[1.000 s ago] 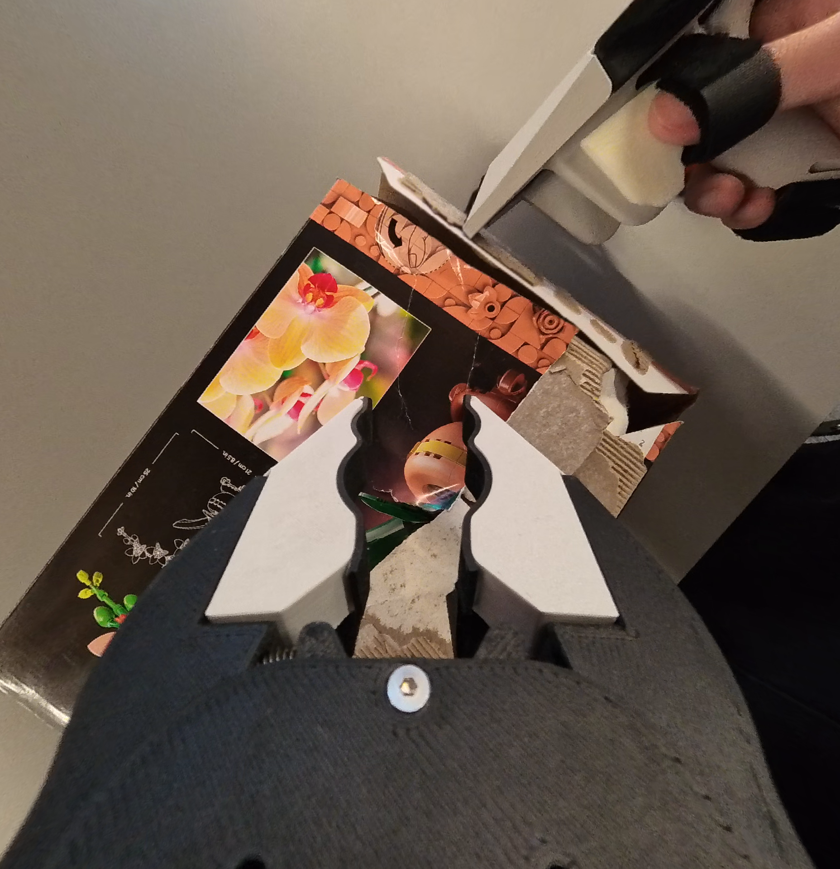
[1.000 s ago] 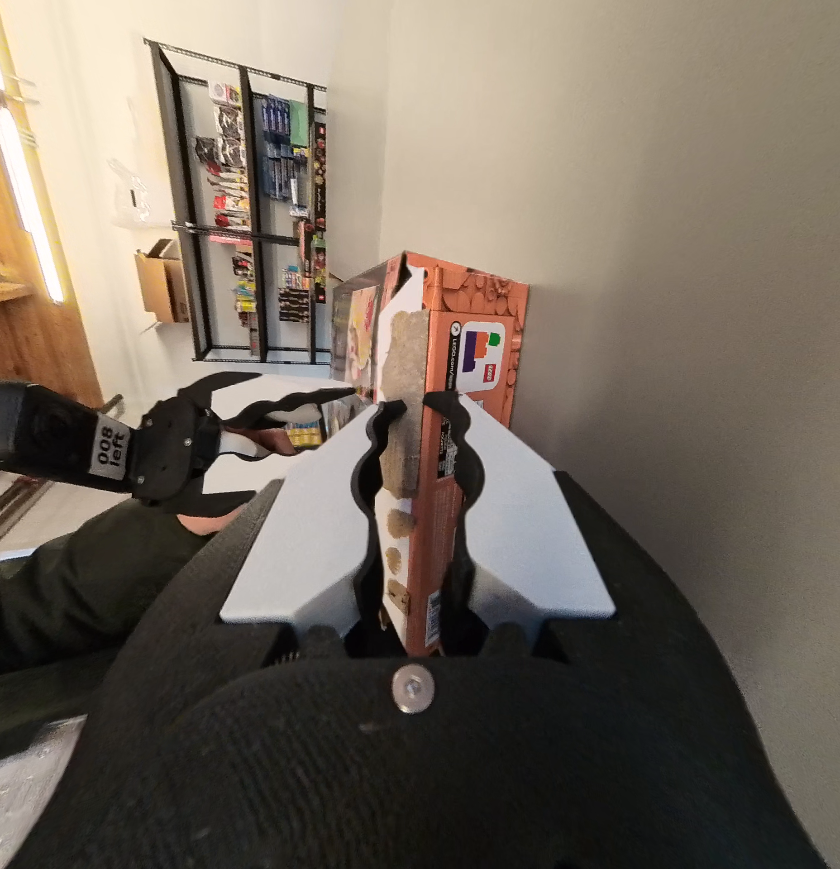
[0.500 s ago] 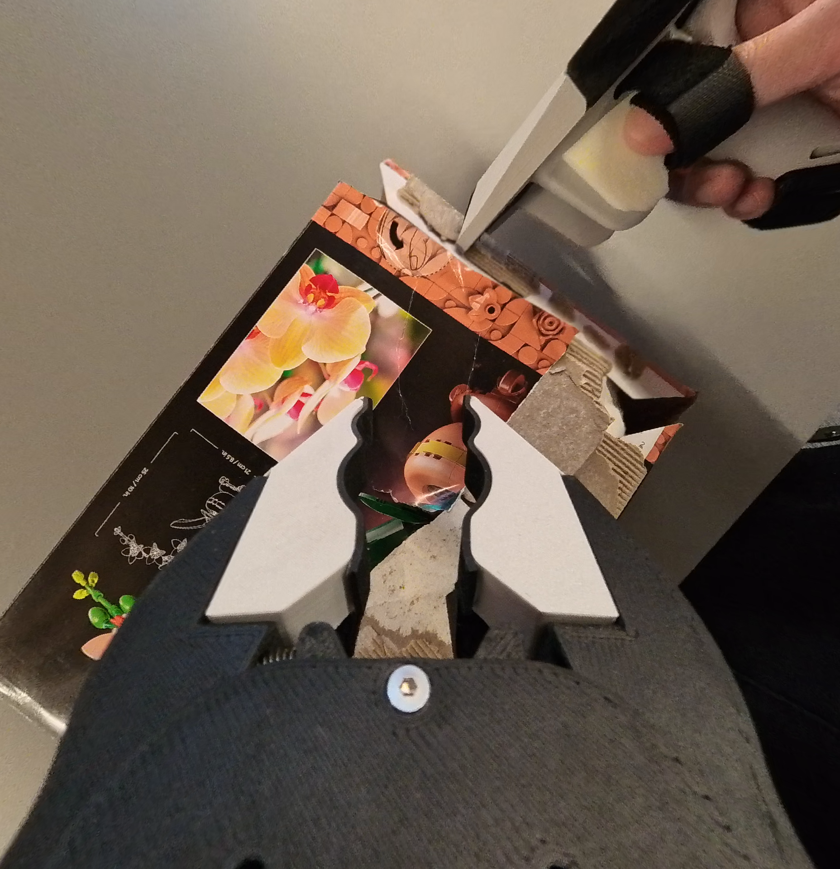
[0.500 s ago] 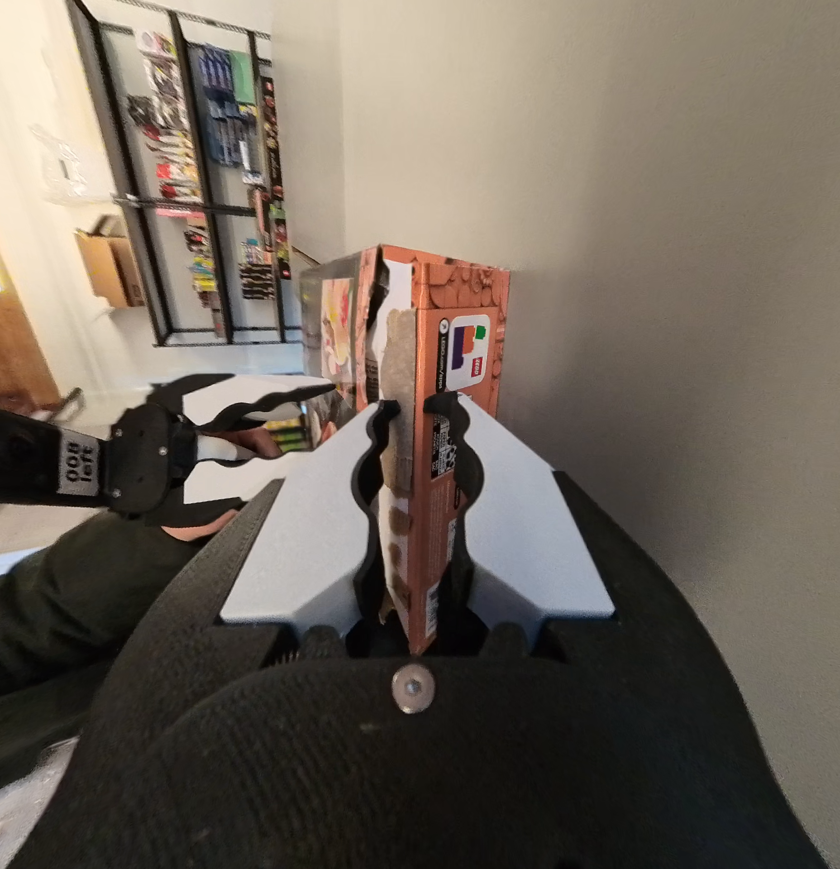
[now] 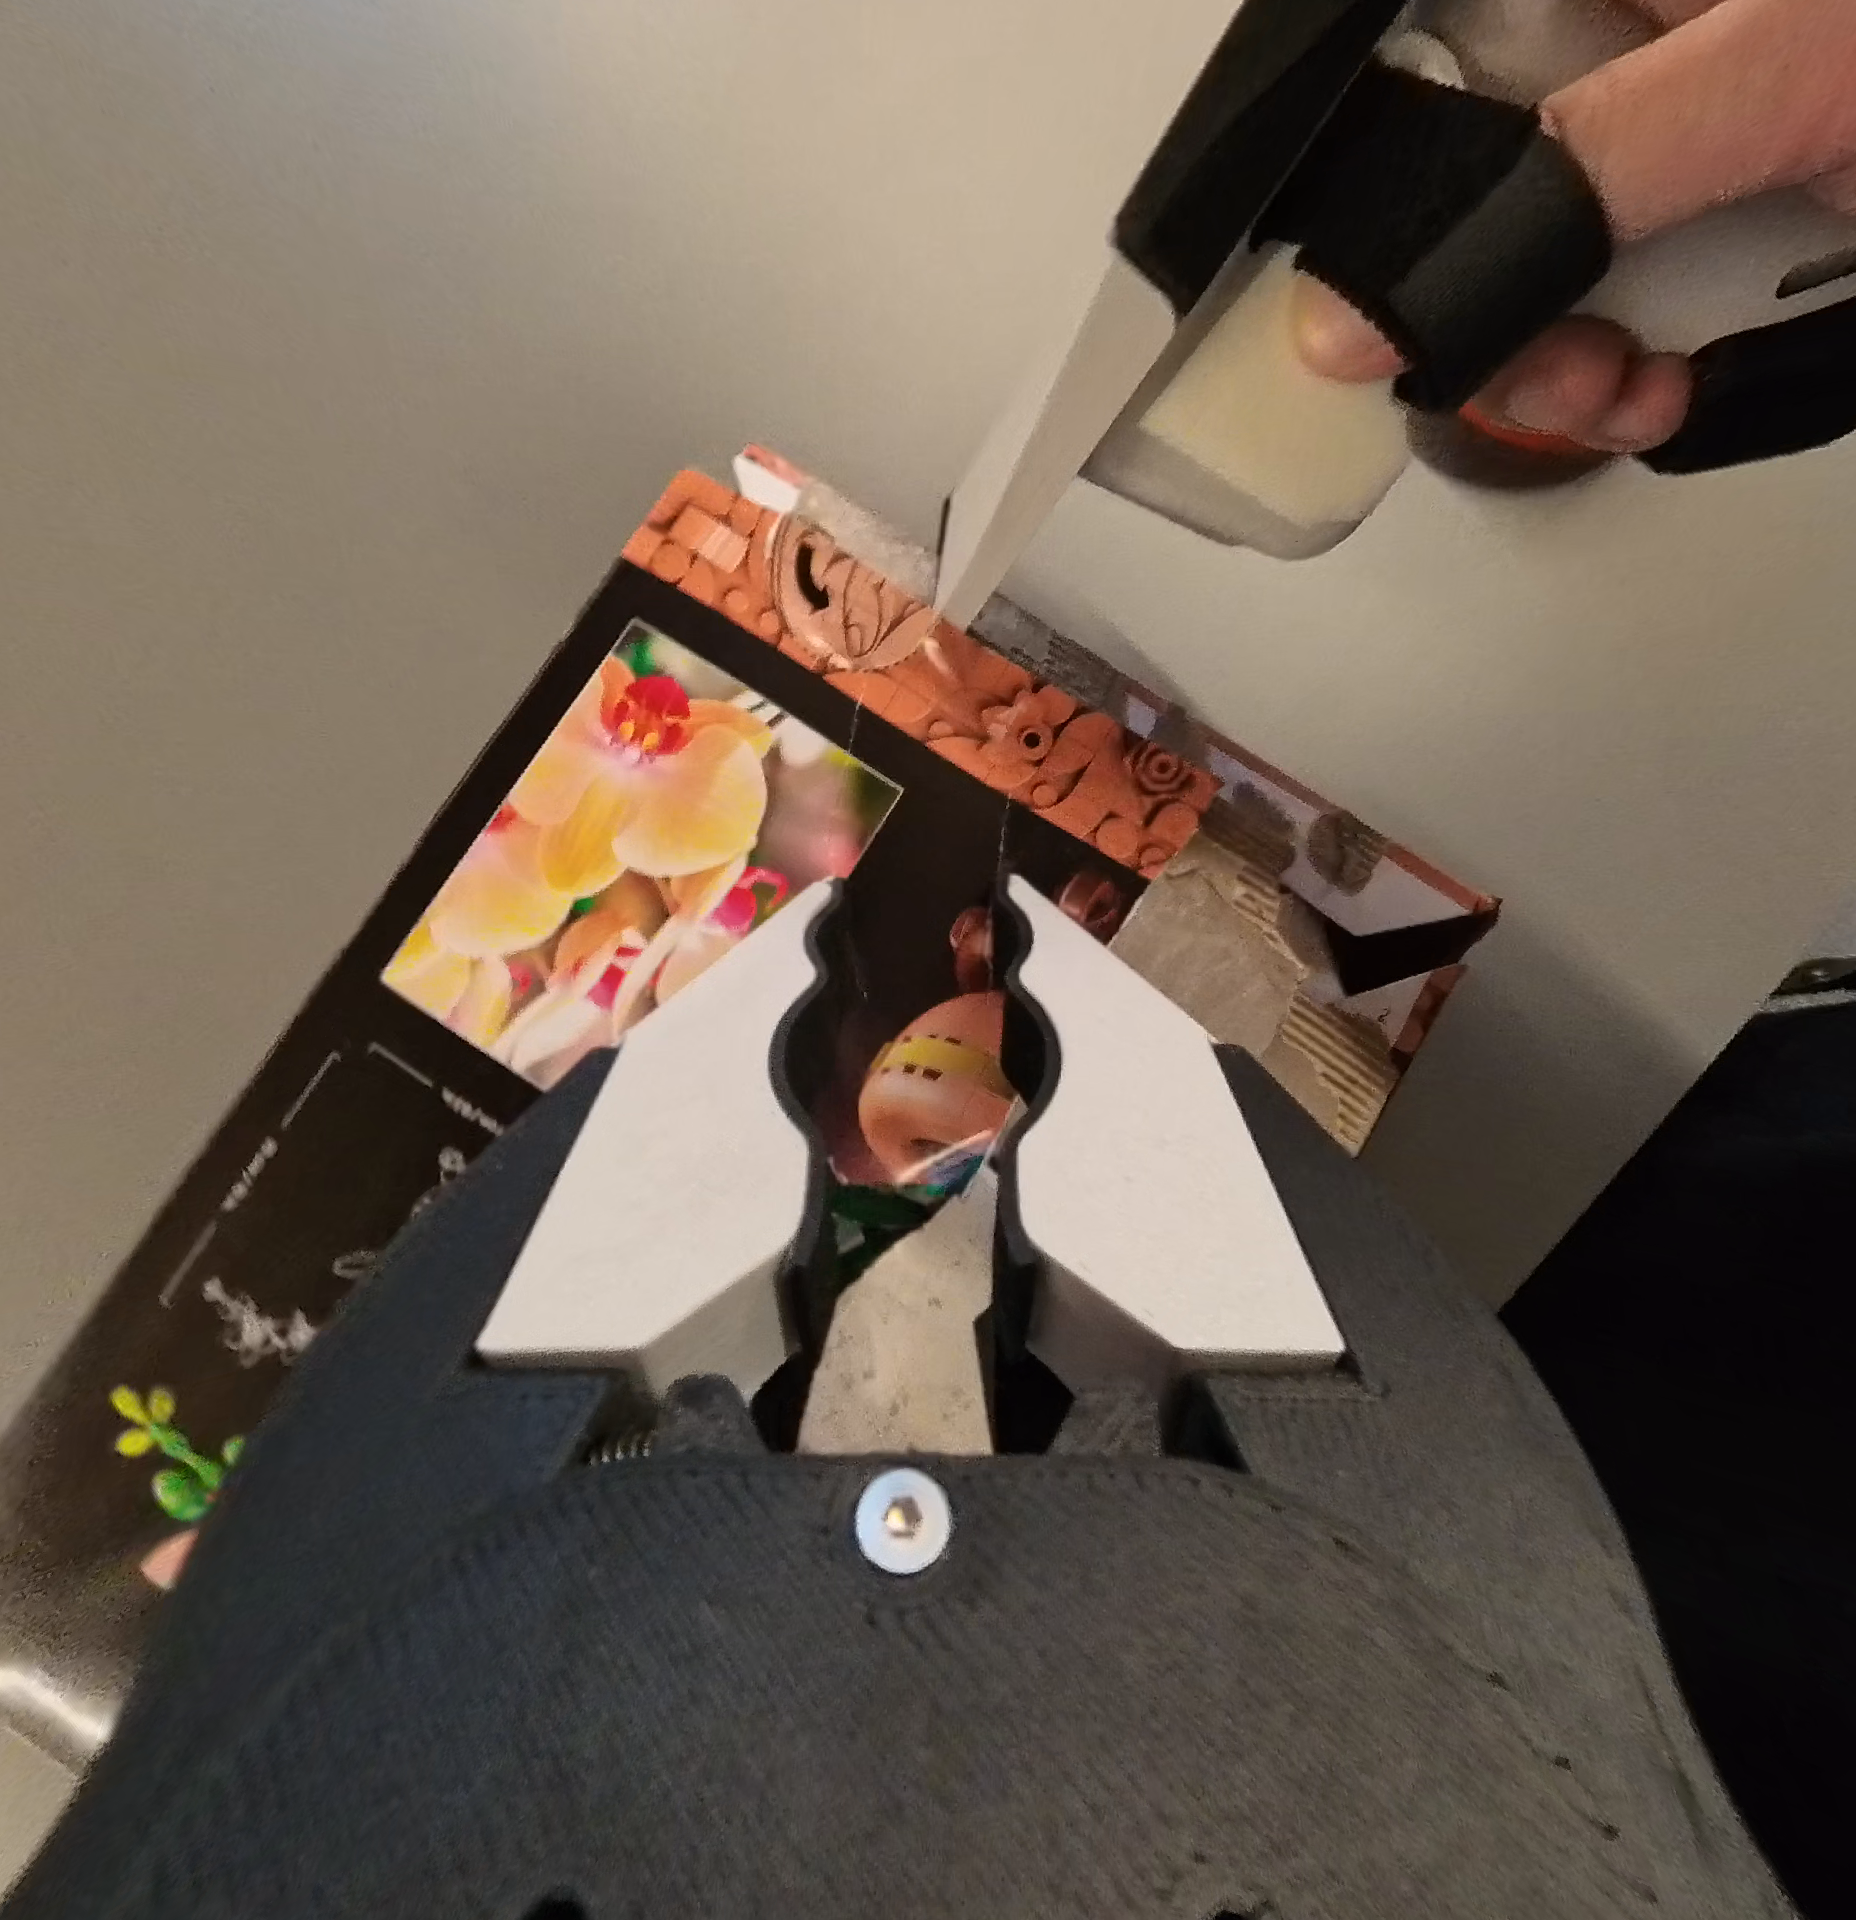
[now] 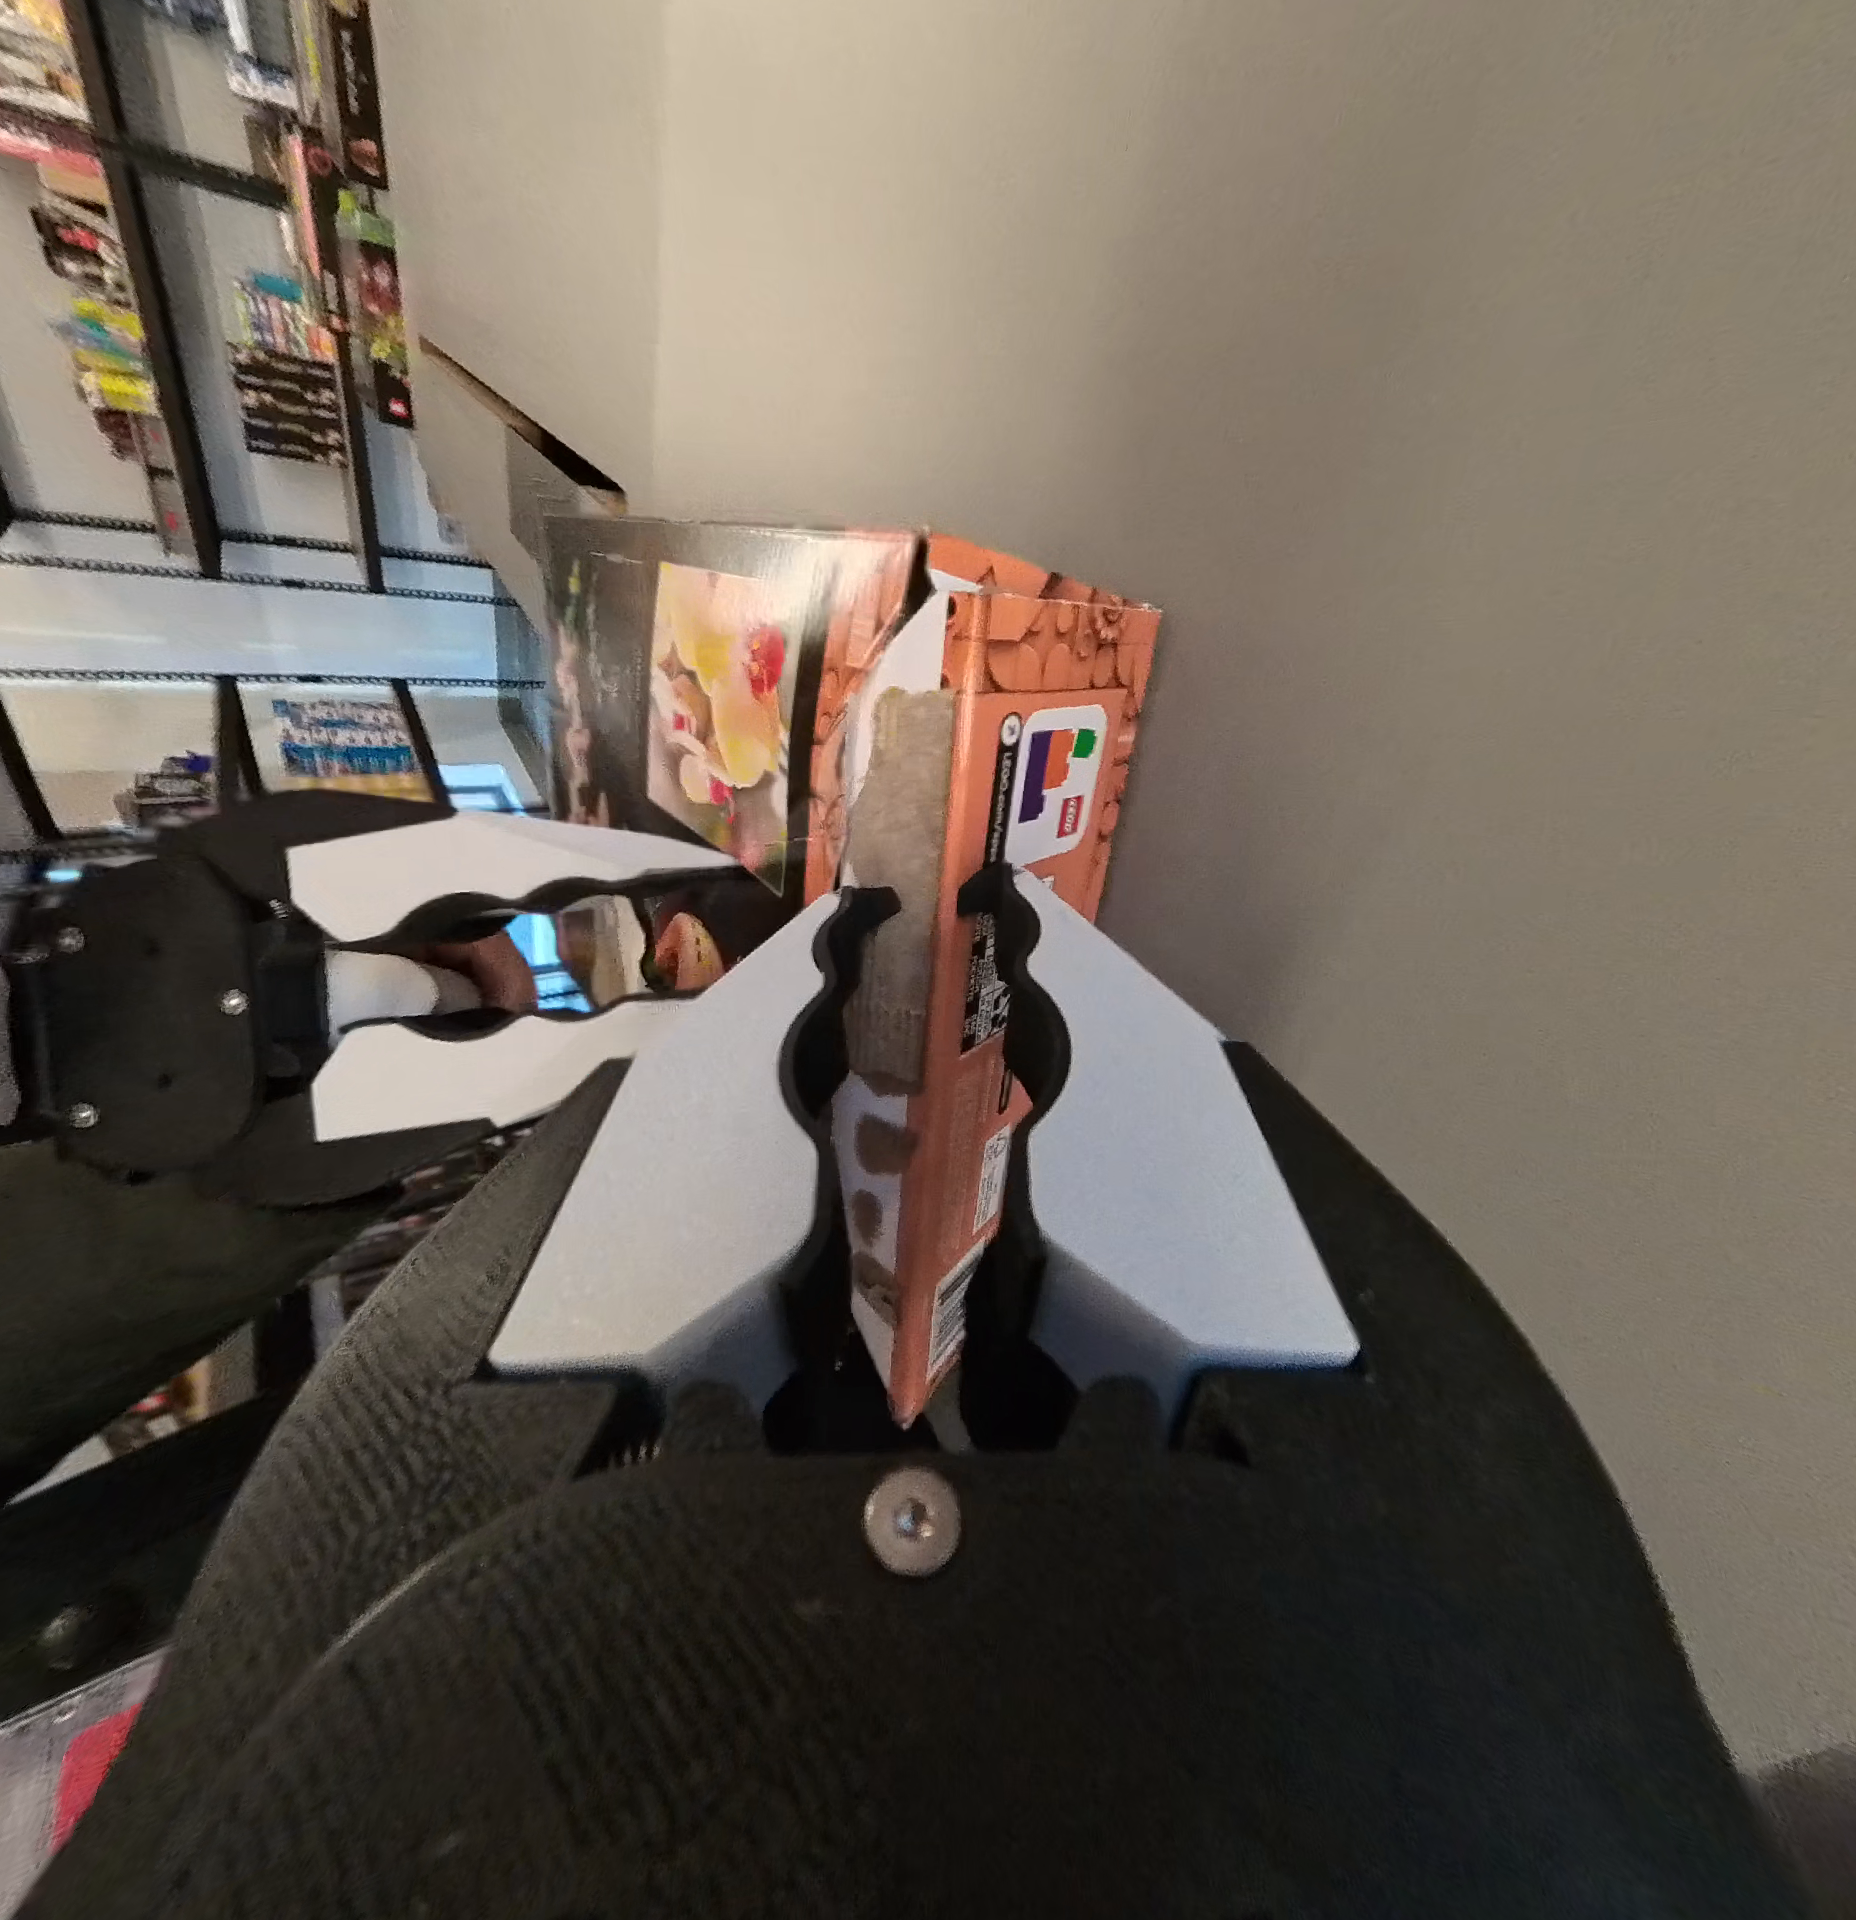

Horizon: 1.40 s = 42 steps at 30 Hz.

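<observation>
A black and orange cardboard box (image 5: 643, 831) with an orchid picture lies on a pale grey surface (image 5: 280, 312); its face is torn in places. It also shows in the right wrist view (image 6: 716, 727). My right gripper (image 6: 924, 894) is shut on the box's end flap (image 6: 965, 1091), which is orange outside and white with torn brown patches inside. In the left wrist view its tip (image 5: 955, 592) sits at the box's far end. My left gripper (image 5: 919, 894) is open and empty, with its tips just off the printed face. It appears at the left of the right wrist view (image 6: 706, 935).
A person's hand (image 5: 1682, 156) holds the right gripper's handle. The grey surface ends at an edge on the right (image 5: 1526, 1247), with dark space beyond. Black wire shelves (image 6: 176, 312) full of packaged goods stand far behind the box. The tips of one gripper are about 6 cm away from the tips of the other.
The right gripper has swung with the flap, so the box's printed face now shows in its view. The left gripper has come closer to the box face. Both grips are unchanged.
</observation>
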{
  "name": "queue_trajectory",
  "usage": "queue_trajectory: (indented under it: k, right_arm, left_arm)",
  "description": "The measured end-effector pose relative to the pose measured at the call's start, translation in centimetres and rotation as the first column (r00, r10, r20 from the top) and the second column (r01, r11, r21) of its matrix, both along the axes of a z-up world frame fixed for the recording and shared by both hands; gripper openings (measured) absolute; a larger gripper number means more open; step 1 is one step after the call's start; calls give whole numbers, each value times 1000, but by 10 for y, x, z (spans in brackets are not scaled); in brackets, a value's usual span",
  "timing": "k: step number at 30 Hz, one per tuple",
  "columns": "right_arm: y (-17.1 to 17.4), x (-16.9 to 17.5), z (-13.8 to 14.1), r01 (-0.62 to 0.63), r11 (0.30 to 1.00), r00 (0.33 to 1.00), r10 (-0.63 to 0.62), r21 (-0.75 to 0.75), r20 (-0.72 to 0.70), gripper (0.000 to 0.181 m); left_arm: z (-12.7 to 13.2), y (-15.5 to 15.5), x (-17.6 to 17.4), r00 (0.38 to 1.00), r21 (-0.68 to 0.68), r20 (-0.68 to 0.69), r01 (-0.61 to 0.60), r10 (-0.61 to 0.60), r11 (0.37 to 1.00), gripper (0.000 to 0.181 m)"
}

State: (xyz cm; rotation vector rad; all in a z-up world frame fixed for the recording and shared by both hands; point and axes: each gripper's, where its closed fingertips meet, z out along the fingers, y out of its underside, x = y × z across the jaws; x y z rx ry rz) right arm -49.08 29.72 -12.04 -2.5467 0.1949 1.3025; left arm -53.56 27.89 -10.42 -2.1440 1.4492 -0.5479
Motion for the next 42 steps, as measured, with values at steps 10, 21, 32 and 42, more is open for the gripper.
queue_trajectory:
  k: [10,21,32,42]
  right_arm:
    - [4,3,-1,14,1000,1000,-14,-7,14,24]
    - [7,-18,1,-97,995,990,94,22,105,17]
    - [9,-36,3,-127,992,991,127,-5,32,17]
    - [6,-50,4,-231,973,963,228,5,146,4]
  left_arm:
    - [15,10,-9,982,-152,75,-162,175,975,22]
    - [20,82,-214,629,-141,-14,-771,777,621,85]
    - [-15,1,-237,415,-732,-15,-625,910,273,95]
    - [-29,1,-217,625,-542,-154,-701,765,464,106]
